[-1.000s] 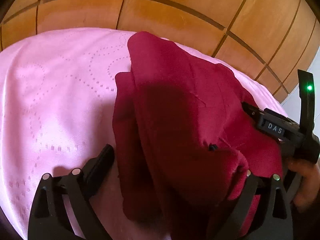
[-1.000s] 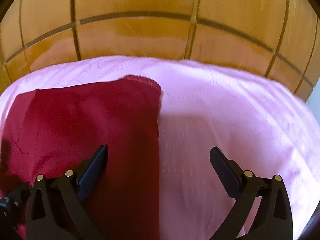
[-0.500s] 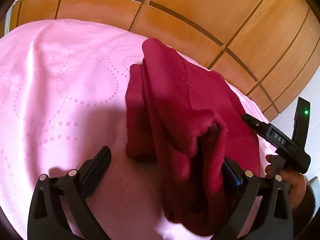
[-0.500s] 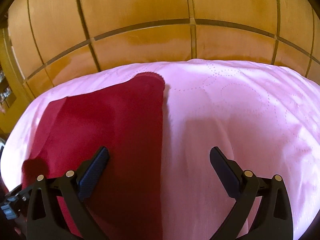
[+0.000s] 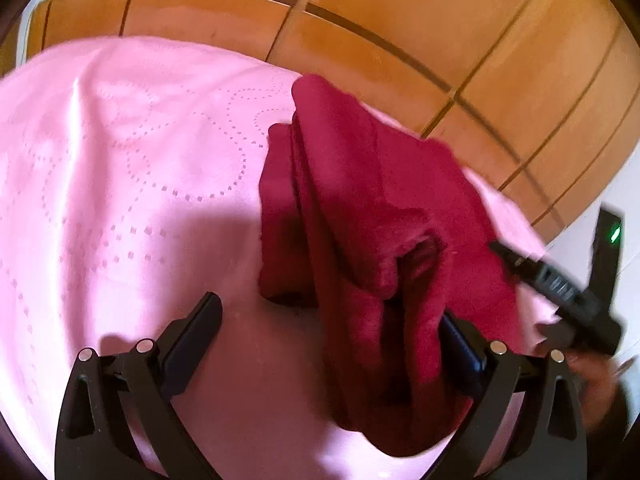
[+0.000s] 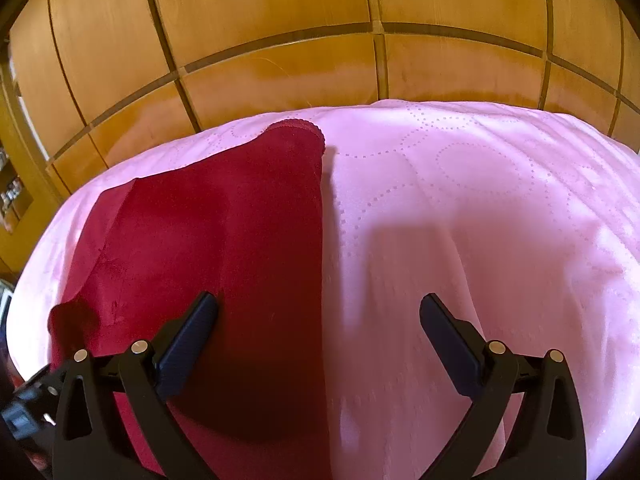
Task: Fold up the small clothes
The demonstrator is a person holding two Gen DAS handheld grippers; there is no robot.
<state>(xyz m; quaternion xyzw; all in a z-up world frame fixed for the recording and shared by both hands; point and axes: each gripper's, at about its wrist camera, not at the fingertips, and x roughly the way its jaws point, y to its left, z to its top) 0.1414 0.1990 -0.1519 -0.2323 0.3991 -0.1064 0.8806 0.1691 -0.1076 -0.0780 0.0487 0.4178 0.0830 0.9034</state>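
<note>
The left tool point(image 5: 328, 336) stands wide open, a loose fold of the dark red garment point(image 5: 372, 216) draped against its right finger; the right tool point(image 6: 320, 332) is also wide open, its left finger over the flattened cloth and its right finger over bare sheet. The garment lies partly folded on a pink dotted bedsheet point(image 5: 120, 168), smooth on the right tool's side and bunched on the left's, with wooden panelling point(image 6: 280, 40) beyond. The fold seems midway; next likely calls for closing on the bunched edge and laying it flat.
</note>
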